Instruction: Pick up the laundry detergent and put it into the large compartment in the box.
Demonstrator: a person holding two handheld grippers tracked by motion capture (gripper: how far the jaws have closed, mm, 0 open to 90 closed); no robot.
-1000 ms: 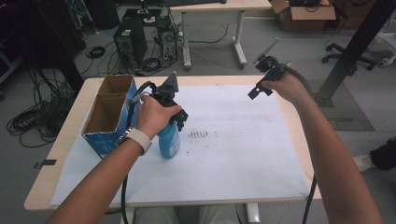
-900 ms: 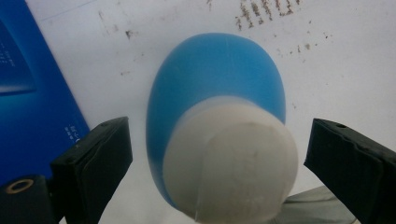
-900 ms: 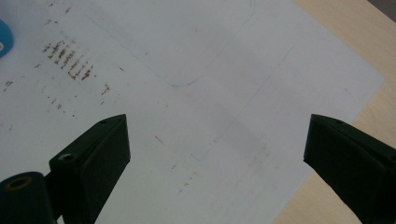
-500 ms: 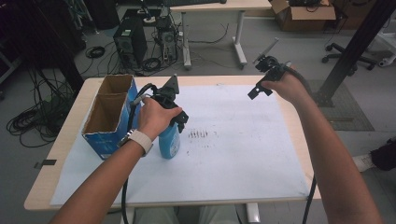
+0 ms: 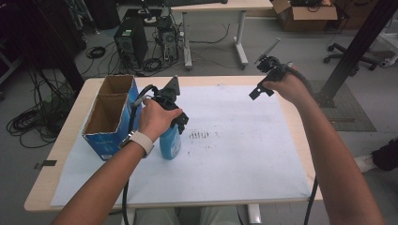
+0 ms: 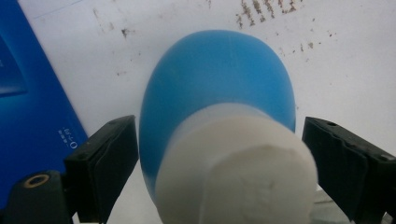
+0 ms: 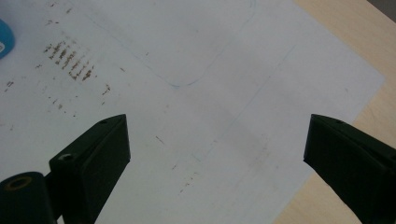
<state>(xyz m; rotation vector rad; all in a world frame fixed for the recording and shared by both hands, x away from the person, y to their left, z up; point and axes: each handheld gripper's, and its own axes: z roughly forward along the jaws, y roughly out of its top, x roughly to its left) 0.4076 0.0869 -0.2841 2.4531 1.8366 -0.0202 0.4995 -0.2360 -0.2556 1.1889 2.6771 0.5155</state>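
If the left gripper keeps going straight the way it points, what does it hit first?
The white cap of the blue plastic bottle, sitting between the open jaws of the left gripper; depth is unclear.

Dim, soft light; blurred close-ups

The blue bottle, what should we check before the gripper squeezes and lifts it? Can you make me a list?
1. Blue bottle stands upright on the white paper: ok.
2. White cap sits between the left gripper jaws: ok.
3. Jaws open wide enough, a gap on each side of the cap: ok.
4. Room beside the blue box, which stands close to the bottle: cannot tell.
5. Right gripper held away, open and empty: ok.
6. Cap screwed tight: cannot tell.
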